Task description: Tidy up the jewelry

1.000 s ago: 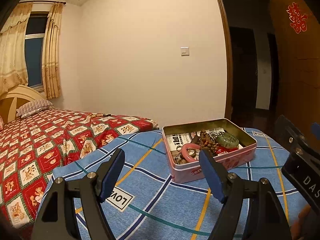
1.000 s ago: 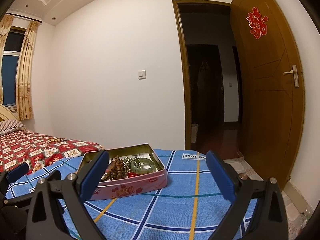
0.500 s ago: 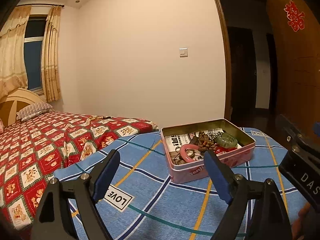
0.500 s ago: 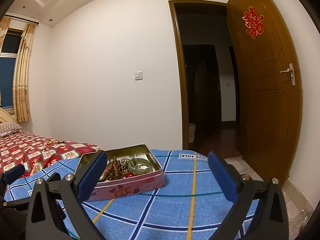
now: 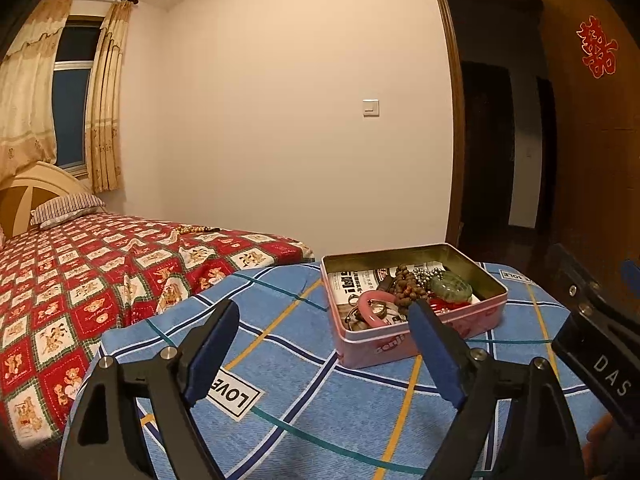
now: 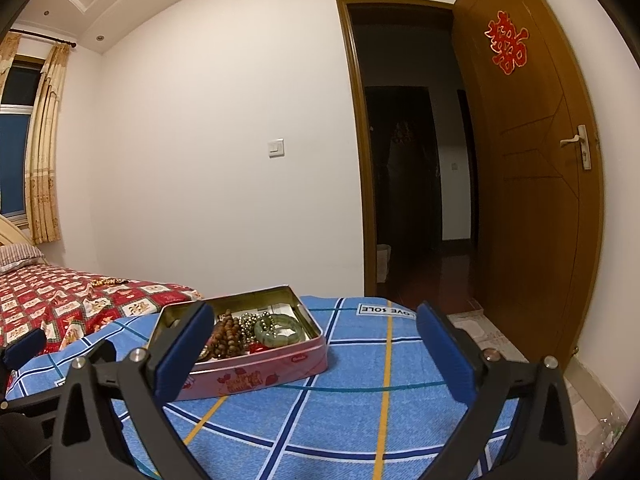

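Observation:
An open pink tin (image 5: 384,346) stands on a blue checked blanket (image 5: 304,392). It holds brown wooden beads (image 5: 404,288), silver beads (image 5: 426,274), a green bangle (image 5: 454,286) and a pink ring-shaped piece (image 5: 370,306). It also shows in the right wrist view (image 6: 256,376), with beads (image 6: 226,338) and bangle (image 6: 278,328) inside. My left gripper (image 5: 324,350) is open and empty, short of the tin. My right gripper (image 6: 312,350) is open and empty, near the tin's right side. A bead string (image 5: 198,230) lies far off on the bed.
A bed with a red patterned cover (image 5: 80,280) and a striped pillow (image 5: 66,206) lies to the left. A wooden door (image 6: 532,184) stands open at the right beside a dark doorway (image 6: 408,184). The right gripper's body (image 5: 600,344) shows at the left view's right edge.
Both grippers have drawn back and lifted slightly, so the tin sits a little farther off in both views. Both stay open and empty. The tin has not moved.

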Available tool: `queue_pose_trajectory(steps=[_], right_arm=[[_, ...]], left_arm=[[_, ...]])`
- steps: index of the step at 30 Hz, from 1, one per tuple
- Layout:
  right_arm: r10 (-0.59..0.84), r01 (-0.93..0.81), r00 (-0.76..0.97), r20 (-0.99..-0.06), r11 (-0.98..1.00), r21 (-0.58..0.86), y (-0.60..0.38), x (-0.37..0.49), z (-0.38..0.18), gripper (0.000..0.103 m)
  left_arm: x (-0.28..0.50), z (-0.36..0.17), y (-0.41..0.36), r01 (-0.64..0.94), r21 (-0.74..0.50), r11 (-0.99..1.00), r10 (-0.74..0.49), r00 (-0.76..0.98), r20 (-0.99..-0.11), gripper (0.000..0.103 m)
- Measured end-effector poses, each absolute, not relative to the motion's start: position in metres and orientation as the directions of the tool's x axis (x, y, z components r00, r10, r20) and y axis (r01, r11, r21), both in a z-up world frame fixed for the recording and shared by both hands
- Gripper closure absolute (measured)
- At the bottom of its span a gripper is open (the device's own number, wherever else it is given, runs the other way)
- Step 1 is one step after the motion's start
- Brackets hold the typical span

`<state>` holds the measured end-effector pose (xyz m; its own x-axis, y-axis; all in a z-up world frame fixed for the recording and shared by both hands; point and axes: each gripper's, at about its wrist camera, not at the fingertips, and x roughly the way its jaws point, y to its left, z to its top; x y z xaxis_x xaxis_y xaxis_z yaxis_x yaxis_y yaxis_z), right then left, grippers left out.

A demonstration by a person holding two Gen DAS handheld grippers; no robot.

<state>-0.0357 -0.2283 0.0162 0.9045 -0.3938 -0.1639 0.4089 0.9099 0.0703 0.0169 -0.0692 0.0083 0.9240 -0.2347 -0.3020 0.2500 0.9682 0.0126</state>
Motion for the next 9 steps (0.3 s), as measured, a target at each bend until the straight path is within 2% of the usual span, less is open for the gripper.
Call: queue_pose_trajectory(steps=[9], right_arm=[[-0.409, 0.426, 0.895, -0.180, 0.903, 0.065, -0.2303, -0.0337, 0.0149, 0.000]], left_arm=[[0.0174, 0.0080, -0.0701, 0.249, 0.017, 0.968, -0.232, 0.924, -0.305, 0.016]])
